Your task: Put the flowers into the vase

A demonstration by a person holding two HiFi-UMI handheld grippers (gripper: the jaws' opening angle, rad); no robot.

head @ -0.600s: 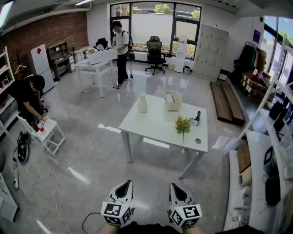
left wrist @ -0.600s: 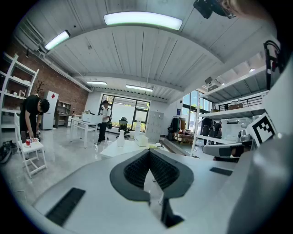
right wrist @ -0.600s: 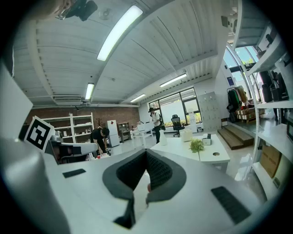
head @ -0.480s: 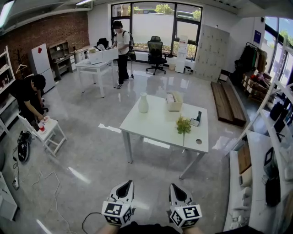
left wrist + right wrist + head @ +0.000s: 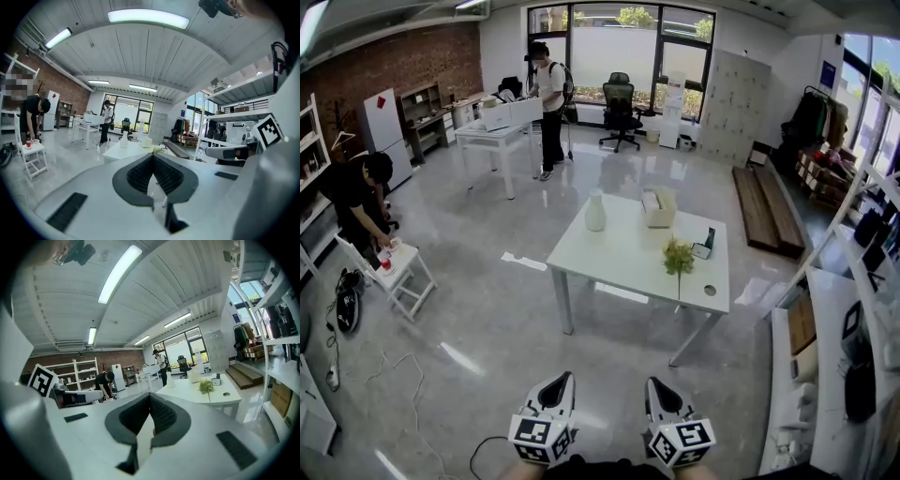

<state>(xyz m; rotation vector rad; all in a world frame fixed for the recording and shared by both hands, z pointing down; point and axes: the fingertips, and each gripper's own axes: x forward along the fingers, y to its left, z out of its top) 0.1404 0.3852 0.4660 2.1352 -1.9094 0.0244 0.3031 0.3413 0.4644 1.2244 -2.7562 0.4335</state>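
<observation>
On the bench (image 5: 623, 267) are a vase (image 5: 595, 212), box (image 5: 657, 208) and flowers (image 5: 677, 256); well apart, the left claw (image 5: 560, 377) and right claw (image 5: 654, 383) are closed, empty.

My left gripper (image 5: 153, 157) points out across the room, its fingers (image 5: 138, 174) pressed together at the tips with nothing between them. Past them I see the white tabletop (image 5: 125, 152), a pale vase (image 5: 123, 140) upright on it, and the green flowers (image 5: 158, 149) further right. At far left a person (image 5: 32, 117) bends over a small white table (image 5: 35, 147).
</observation>
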